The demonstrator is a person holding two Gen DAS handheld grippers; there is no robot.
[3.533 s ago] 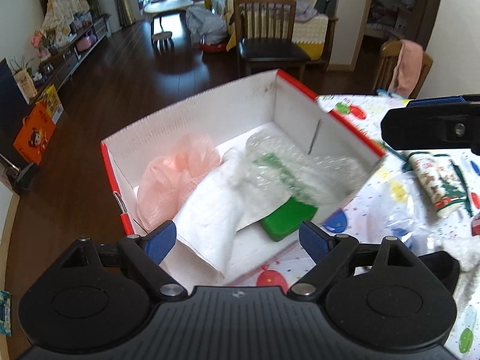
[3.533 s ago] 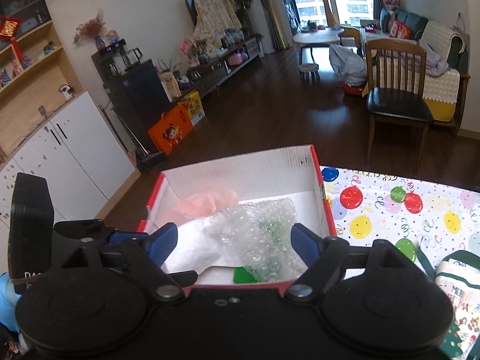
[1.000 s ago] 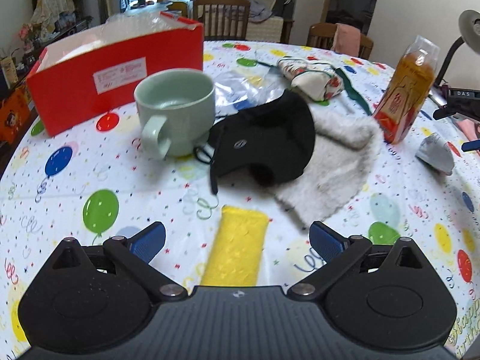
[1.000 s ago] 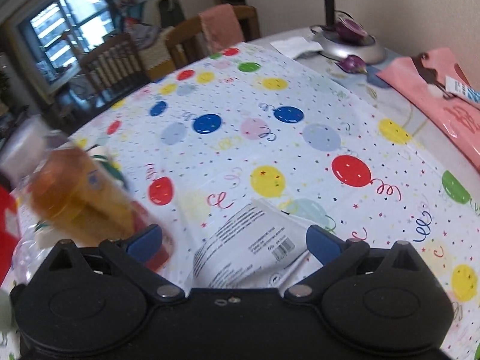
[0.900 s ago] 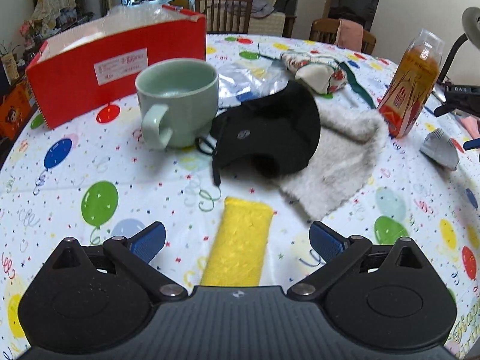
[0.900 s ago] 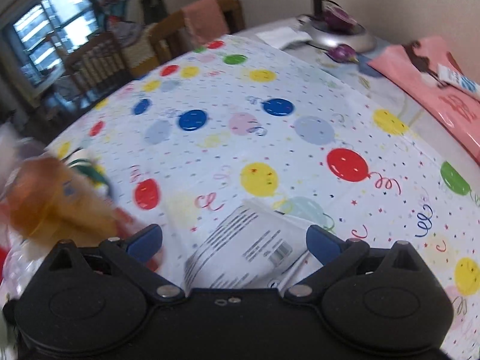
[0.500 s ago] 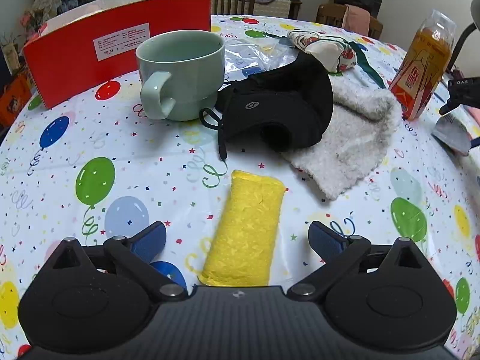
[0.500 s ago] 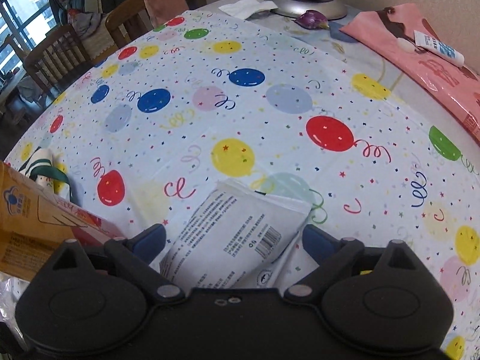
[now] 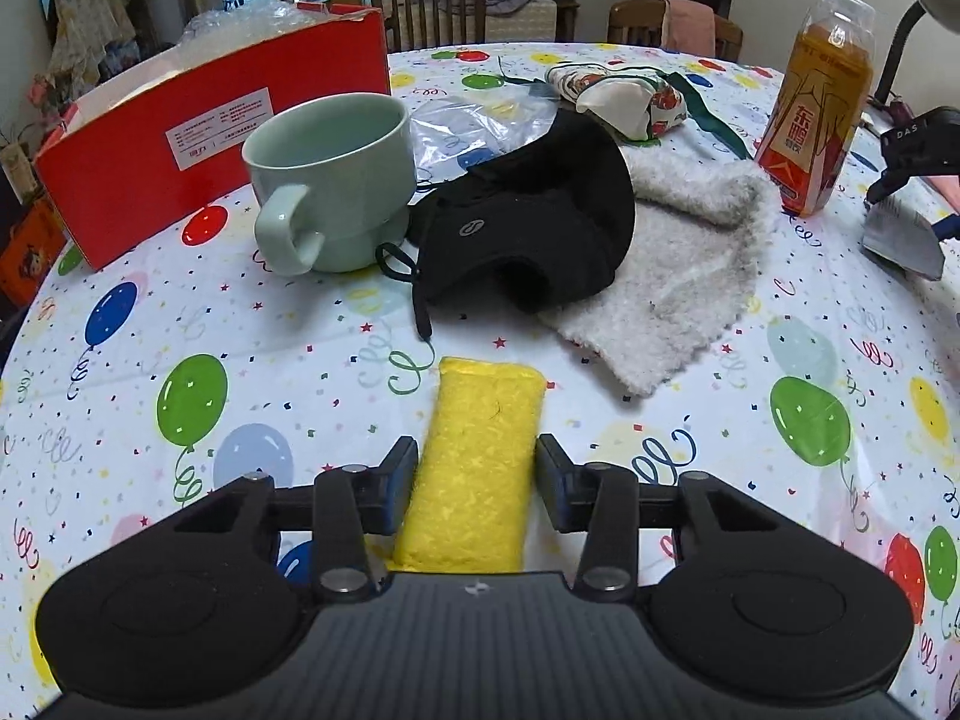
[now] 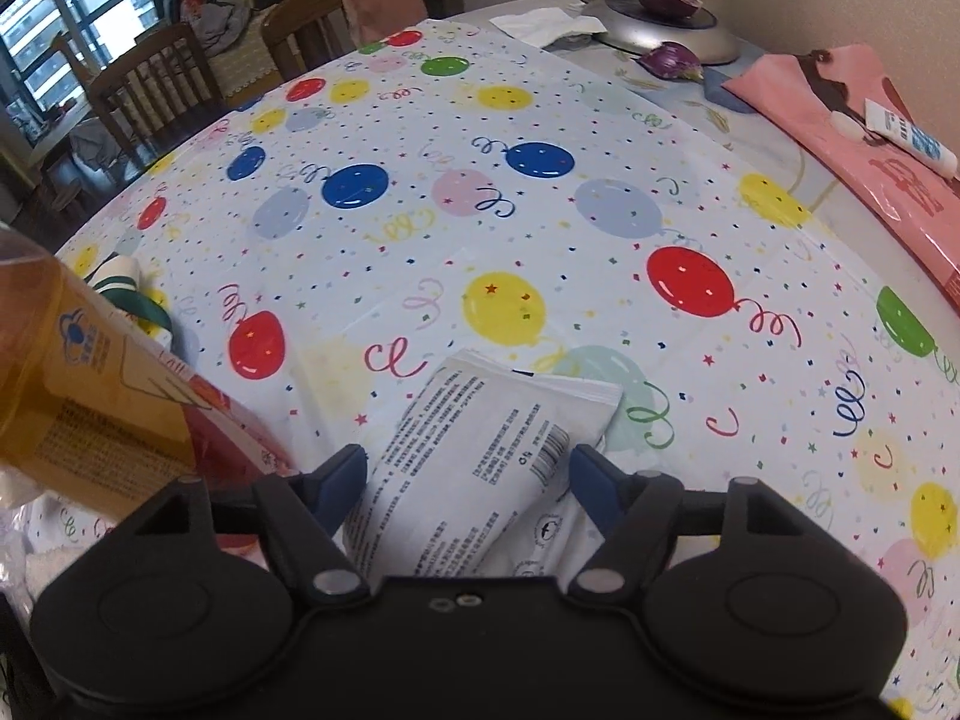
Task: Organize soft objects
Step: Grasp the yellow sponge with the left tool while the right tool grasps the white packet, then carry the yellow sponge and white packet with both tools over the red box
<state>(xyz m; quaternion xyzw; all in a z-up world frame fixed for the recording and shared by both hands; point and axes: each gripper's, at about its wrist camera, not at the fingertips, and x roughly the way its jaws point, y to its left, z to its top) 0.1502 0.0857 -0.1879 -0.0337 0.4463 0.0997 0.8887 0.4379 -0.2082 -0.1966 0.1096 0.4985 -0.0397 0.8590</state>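
A yellow sponge (image 9: 480, 456) lies on the balloon tablecloth (image 9: 240, 324). My left gripper (image 9: 475, 474) straddles the sponge, its jaws closing and both pads touching its long sides. A flat white packet (image 10: 480, 450) with printed text and a barcode lies under my right gripper (image 10: 468, 468). Those jaws are also closing, with the packet between them and a thin gap on the left side. Beyond the sponge sit a black cap (image 9: 528, 222), a grey fluffy cloth (image 9: 690, 264) and a printed fabric pouch (image 9: 624, 99). The red box (image 9: 210, 120) holds bubble wrap.
A mint mug (image 9: 336, 180) stands in front of the red box, with a clear plastic bag (image 9: 474, 132) behind it. An orange drink bottle (image 10: 78, 384) stands close to the left of my right gripper. A pink bag (image 10: 870, 150) and a lamp base (image 10: 660, 30) are at the back right.
Both grippers left the red box and came down over the table. The left jaws narrowed onto the yellow sponge. The right jaws narrowed around the white packet.
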